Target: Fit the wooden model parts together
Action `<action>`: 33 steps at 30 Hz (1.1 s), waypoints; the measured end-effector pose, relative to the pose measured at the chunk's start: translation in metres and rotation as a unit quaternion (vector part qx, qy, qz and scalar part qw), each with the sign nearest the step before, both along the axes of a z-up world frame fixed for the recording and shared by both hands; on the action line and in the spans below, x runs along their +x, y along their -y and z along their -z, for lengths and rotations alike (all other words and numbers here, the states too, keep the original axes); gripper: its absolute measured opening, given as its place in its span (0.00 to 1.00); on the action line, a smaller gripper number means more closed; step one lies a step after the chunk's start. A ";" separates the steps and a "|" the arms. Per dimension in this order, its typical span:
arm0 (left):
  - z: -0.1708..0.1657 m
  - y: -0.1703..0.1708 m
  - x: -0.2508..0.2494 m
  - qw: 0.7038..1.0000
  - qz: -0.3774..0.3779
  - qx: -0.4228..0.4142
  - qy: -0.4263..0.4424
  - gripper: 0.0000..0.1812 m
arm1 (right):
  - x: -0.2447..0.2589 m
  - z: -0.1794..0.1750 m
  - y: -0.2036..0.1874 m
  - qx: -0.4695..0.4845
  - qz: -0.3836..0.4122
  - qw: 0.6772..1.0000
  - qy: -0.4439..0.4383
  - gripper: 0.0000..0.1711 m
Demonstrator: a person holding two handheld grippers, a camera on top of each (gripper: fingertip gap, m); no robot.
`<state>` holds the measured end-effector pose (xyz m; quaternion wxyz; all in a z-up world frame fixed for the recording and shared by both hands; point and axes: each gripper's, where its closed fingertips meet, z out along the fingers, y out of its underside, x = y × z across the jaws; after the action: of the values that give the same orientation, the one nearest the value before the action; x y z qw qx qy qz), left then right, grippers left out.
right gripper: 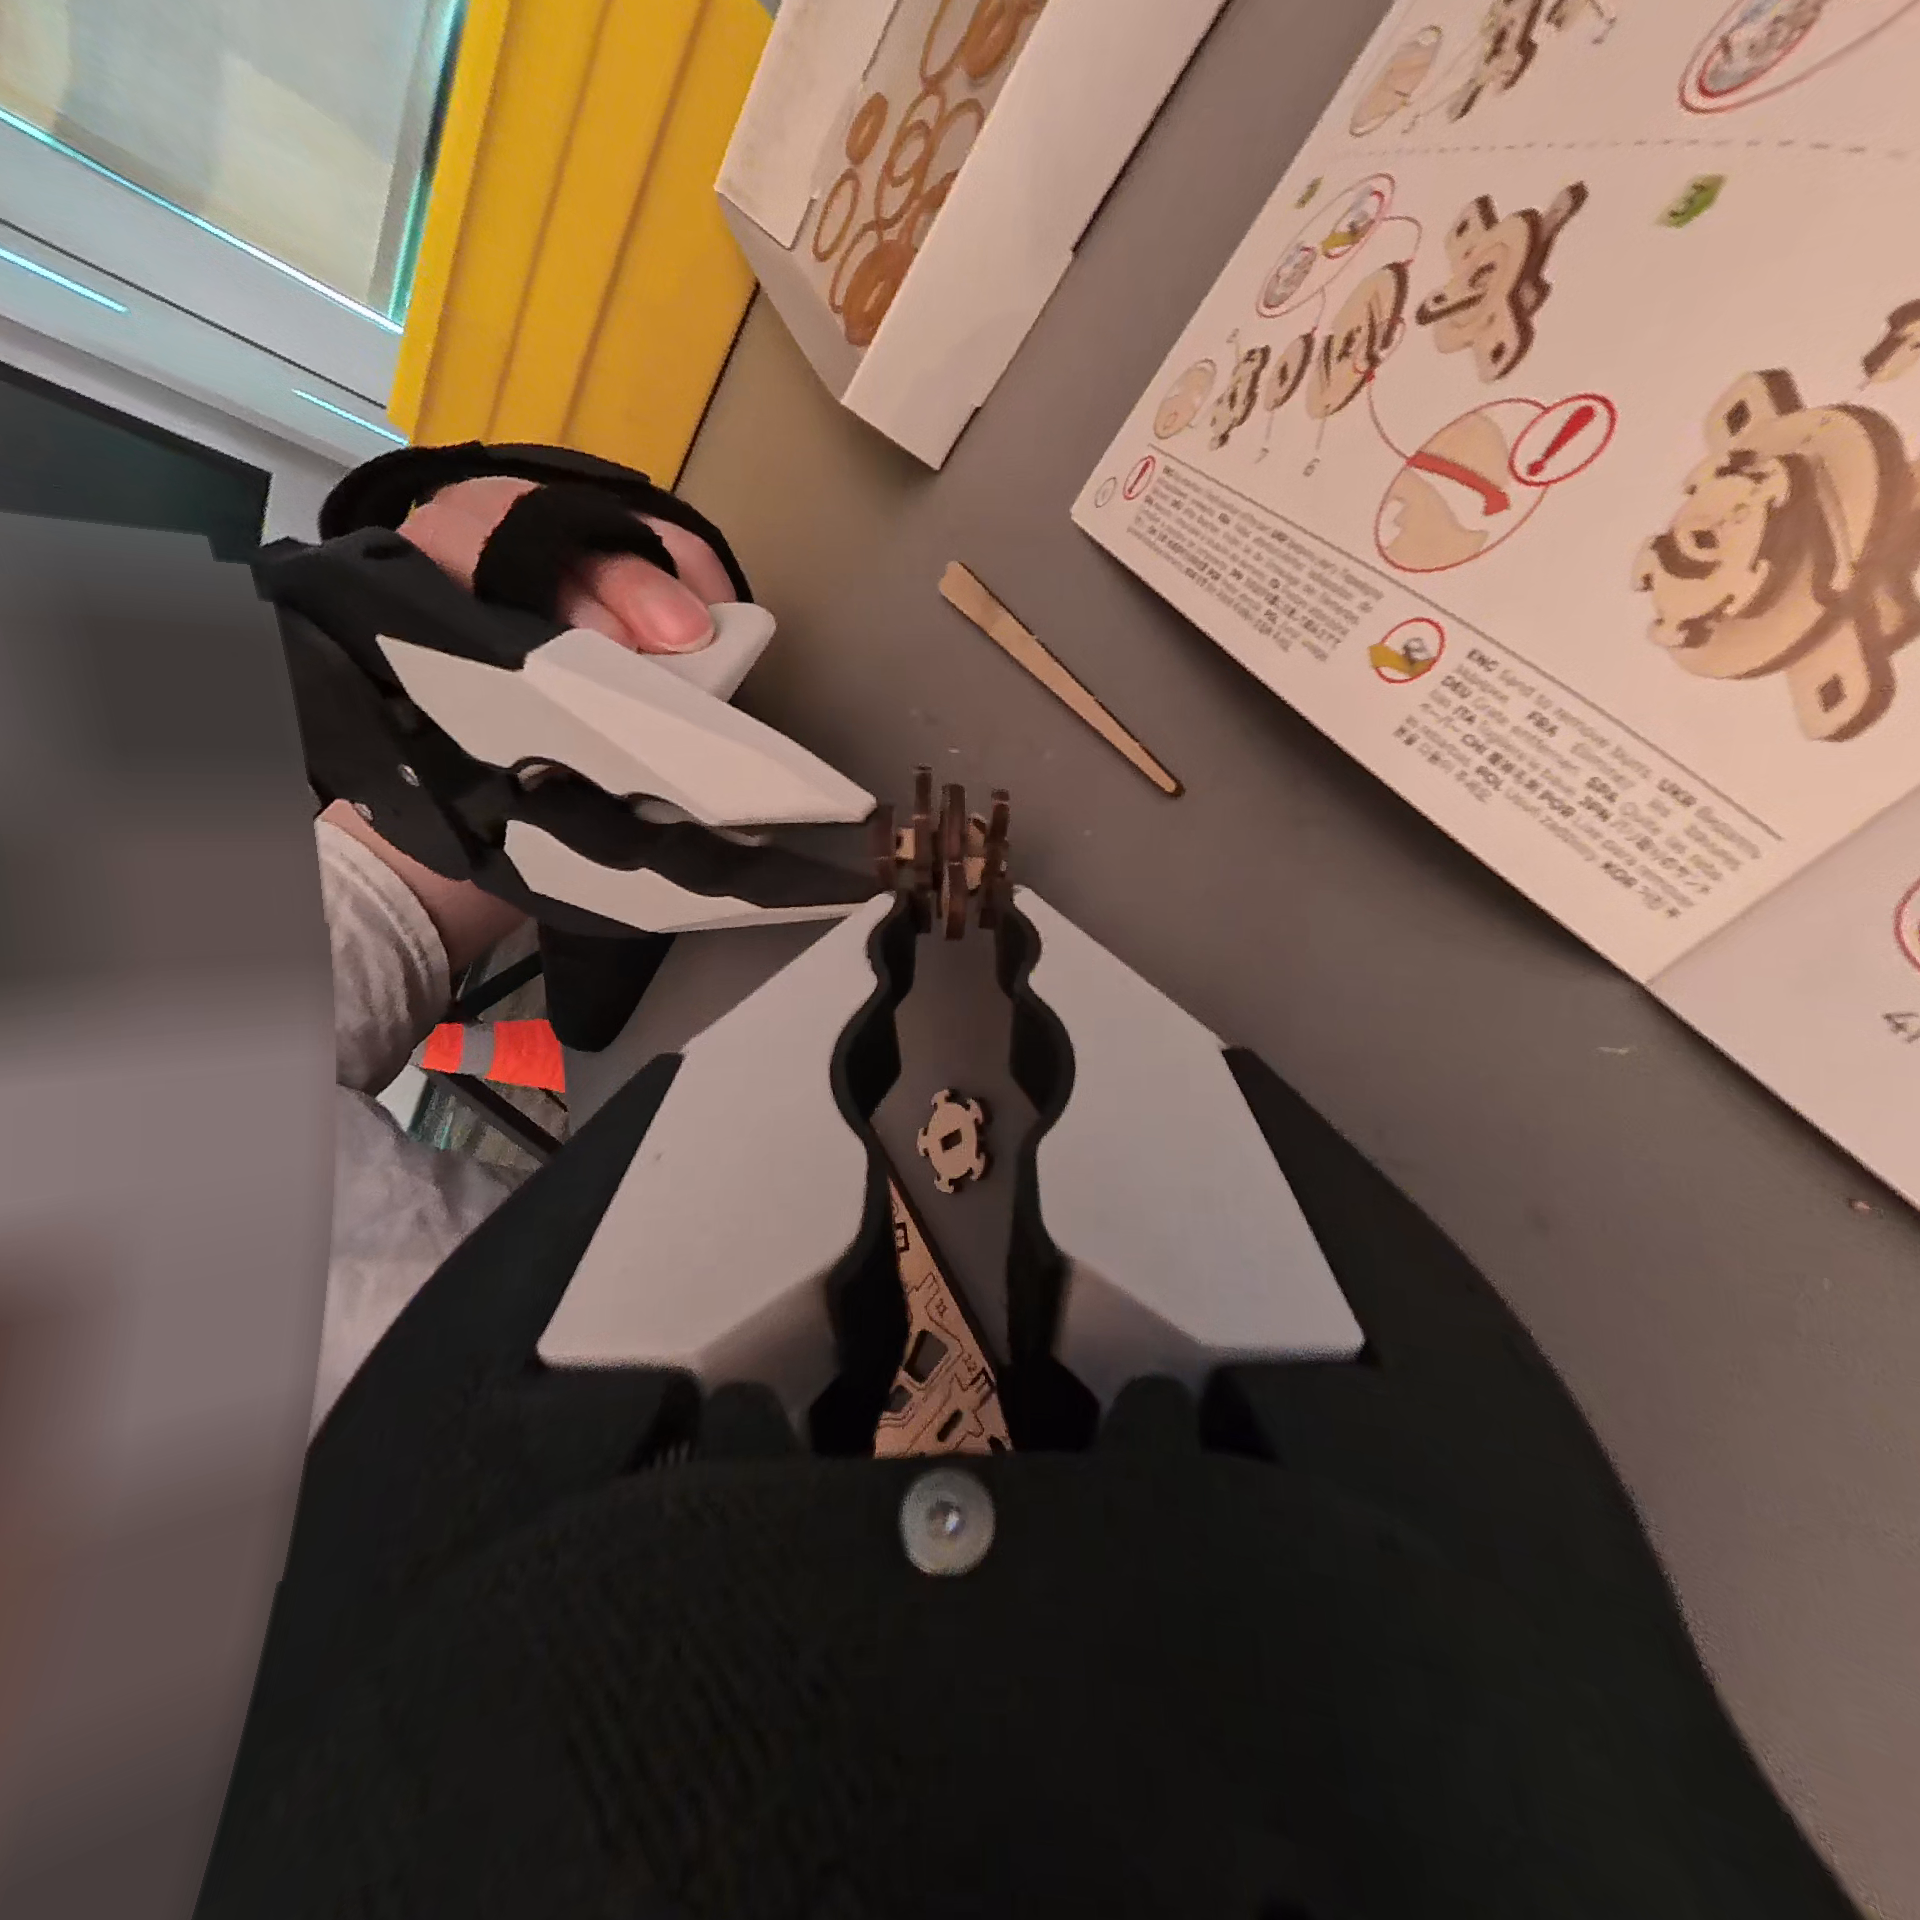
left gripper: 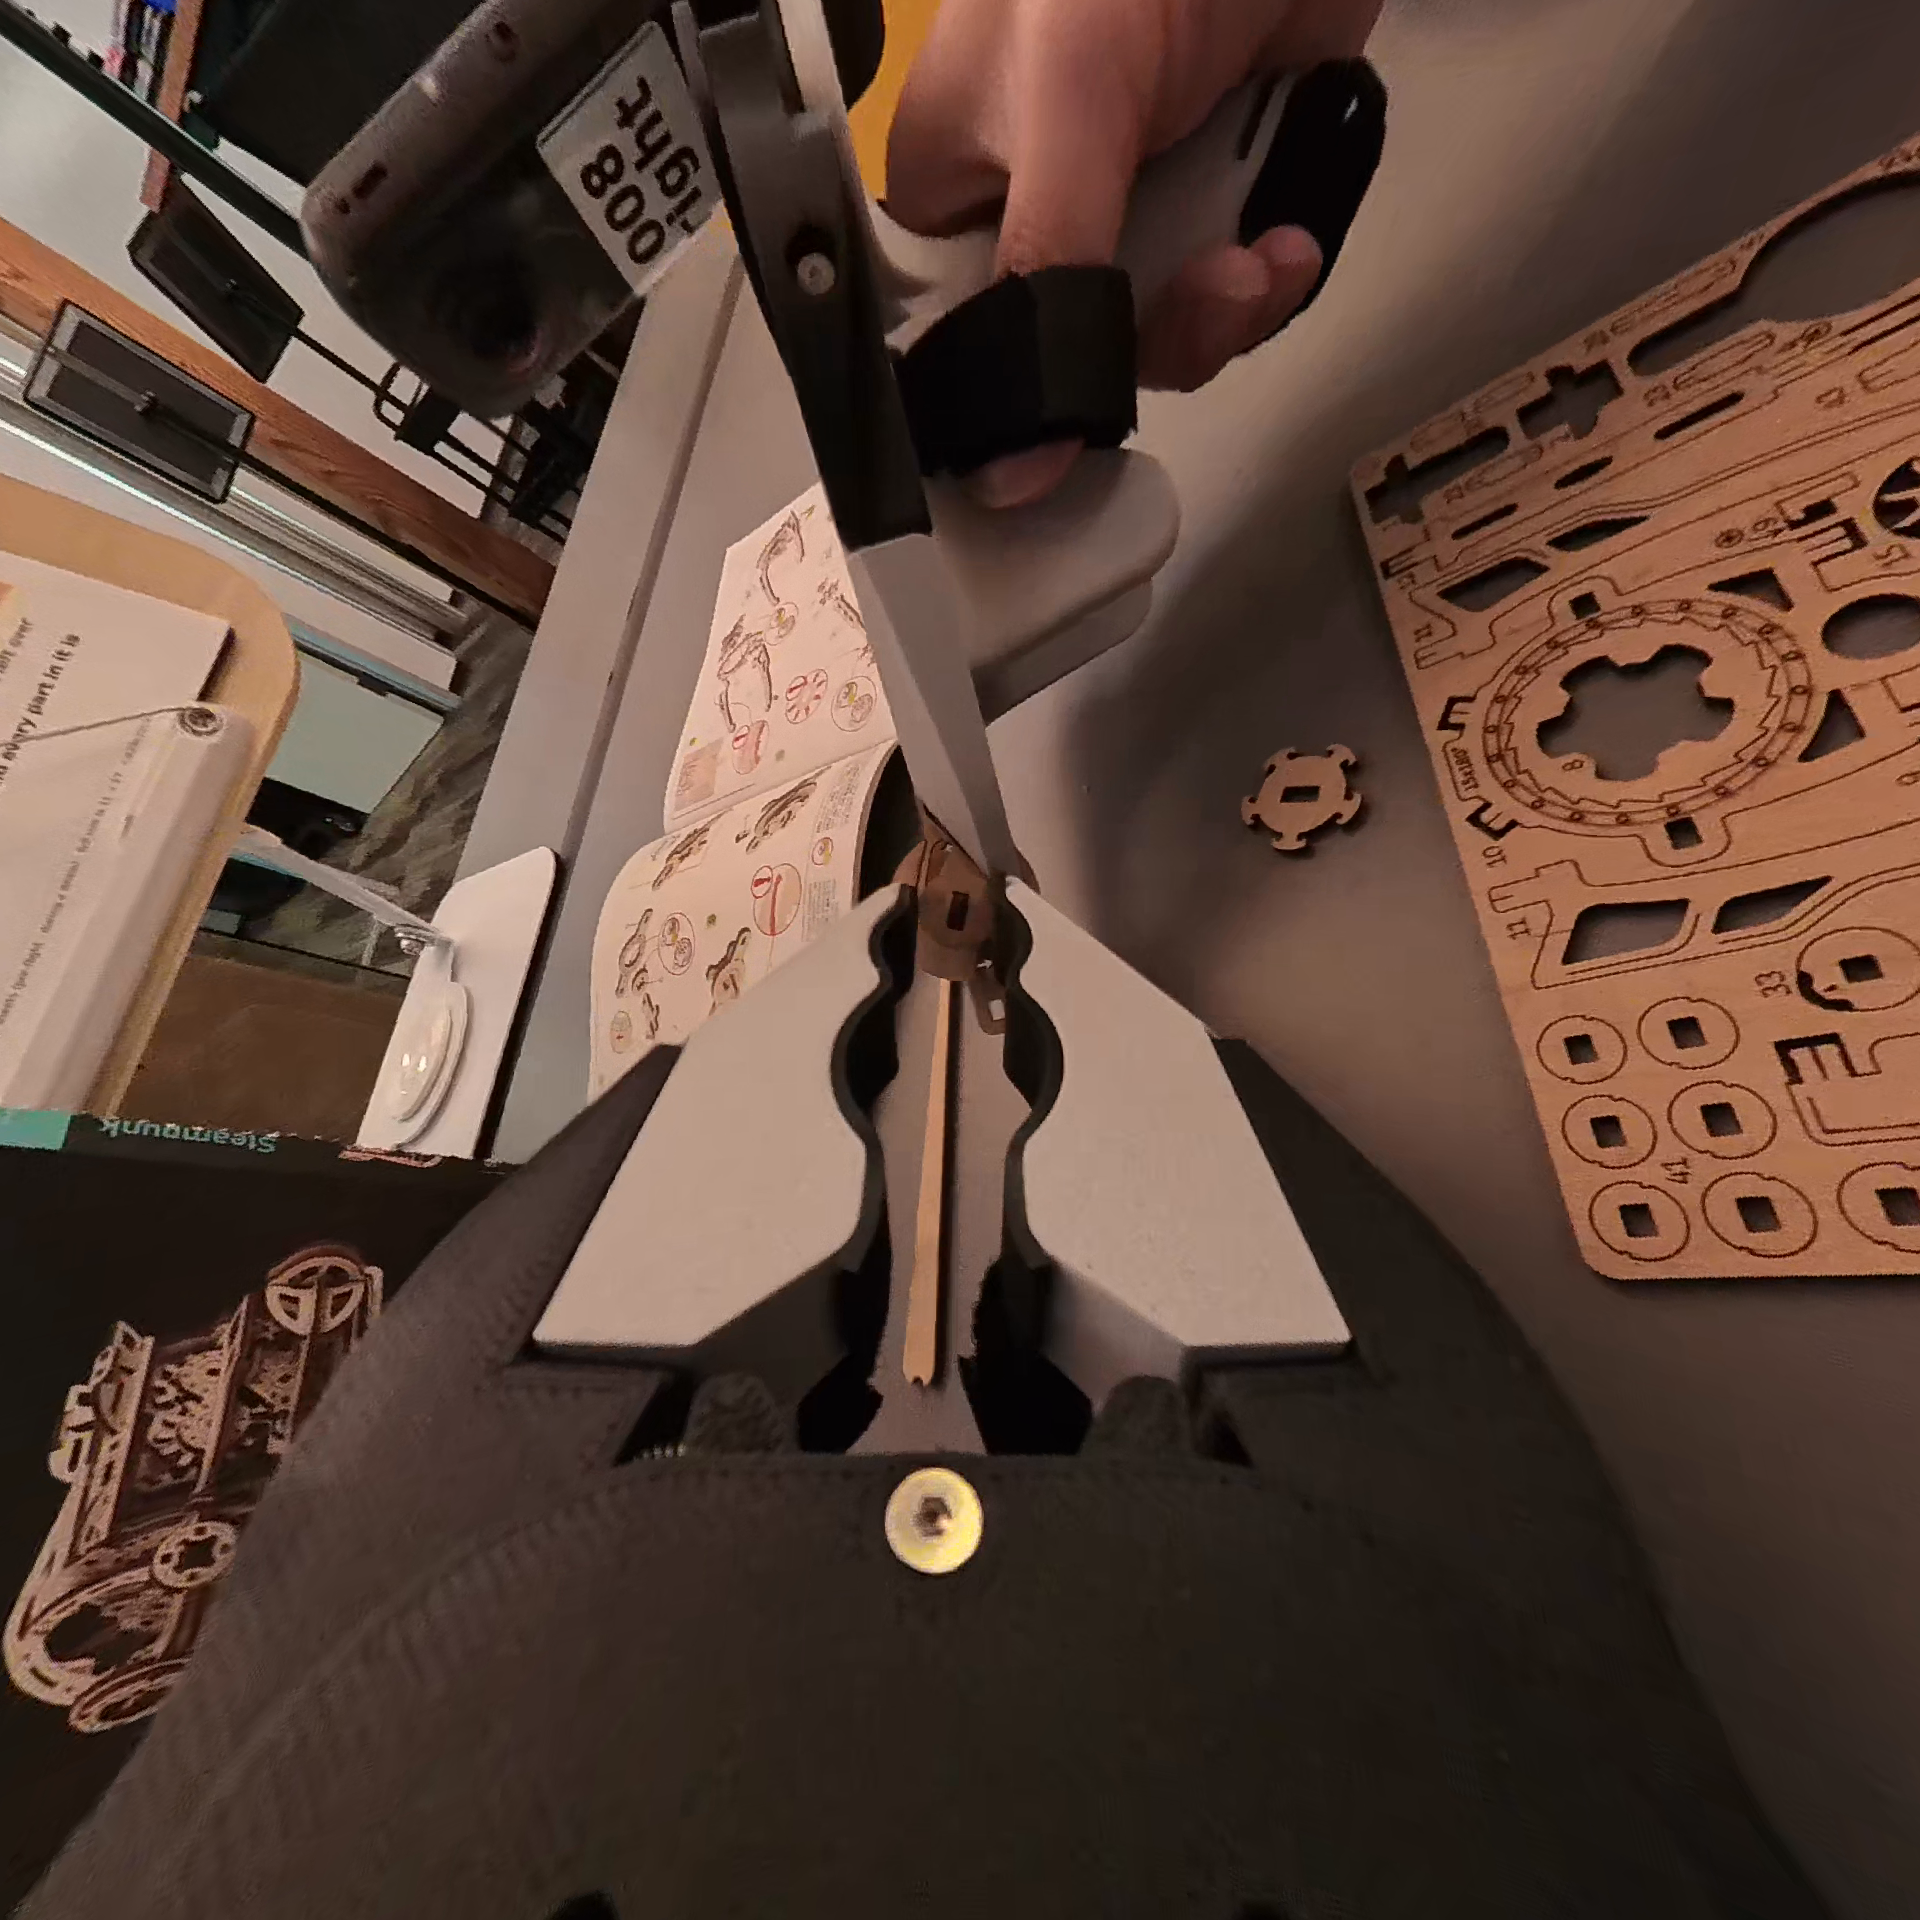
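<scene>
The grey table (right gripper: 1351,1039) takes up most of the room here, and its far edge runs along a yellow panel (right gripper: 582,208). Taking the little wooden assembly (right gripper: 951,857) as the marker: the open instruction booklet (right gripper: 1507,520) spreads wide on one side of it, with a strip of bare table between them. A white box lid (right gripper: 935,343) sits beyond that, near the table's edge. On the assembly's other side, in the left wrist view, lies the laser-cut plywood sheet (left gripper: 1662,831), well apart, with open grey table between. A black box (left gripper: 177,1455) with a printed model on it sits low at the left of that view.

The left gripper (right gripper: 878,862) comes in from the side, its jaws pinched on the assembly's end. The right gripper (right gripper: 951,914) meets it from its own direction, tips closed against the stacked toothed discs. The assembly is held off the table between both.

A thin wooden stick (right gripper: 1060,681) lies flat just beyond the assembly, toward the booklet. A single loose cog-shaped piece (right gripper: 951,1138) rests on the table, between the assembly and the plywood sheet, touching neither.
</scene>
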<state>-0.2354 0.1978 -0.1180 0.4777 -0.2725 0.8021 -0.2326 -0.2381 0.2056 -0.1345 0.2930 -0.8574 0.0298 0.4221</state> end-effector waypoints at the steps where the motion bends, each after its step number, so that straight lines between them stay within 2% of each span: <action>1: 0.002 0.000 0.000 1.000 -0.002 -0.004 -0.006 0.07 | 0.000 0.002 0.000 -0.009 0.005 1.000 -0.002 0.08; 8: 0.002 0.000 -0.003 1.000 0.000 -0.011 -0.022 0.09 | -0.004 0.004 0.003 -0.045 0.004 0.999 -0.028 0.08; 13: 0.004 0.003 -0.005 0.996 0.008 -0.069 -0.048 0.10 | -0.008 0.005 0.010 -0.087 -0.013 0.990 -0.110 0.08; 16: 0.006 0.003 -0.007 0.993 0.011 -0.096 -0.065 0.11 | -0.009 0.007 0.013 -0.095 -0.026 0.988 -0.123 0.08; 22: 0.017 -0.001 -0.007 0.985 0.004 -0.143 -0.096 0.10 | -0.008 0.012 0.019 -0.059 -0.086 0.993 -0.045 0.16; 26: 0.012 -0.004 -0.006 0.979 0.001 -0.183 -0.096 0.11 | 0.013 0.016 0.022 -0.032 -0.100 0.993 0.051 0.17; 28: 0.011 -0.005 -0.005 0.977 -0.002 -0.192 -0.093 0.11 | 0.024 0.012 0.021 -0.005 -0.102 0.990 0.095 0.22; 30: 0.012 -0.007 -0.005 0.976 -0.006 -0.195 -0.094 0.12 | 0.027 0.000 0.015 0.075 -0.116 0.979 0.148 0.21; 33: 0.014 -0.006 -0.004 0.976 -0.005 -0.194 -0.095 0.14 | 0.004 -0.022 0.017 0.234 -0.179 0.932 0.210 0.18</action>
<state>-0.2392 0.2036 -0.1320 0.3386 -0.3848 0.7819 -0.3548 -0.2338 0.1884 -0.1125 0.4041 -0.8249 -0.2864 0.2726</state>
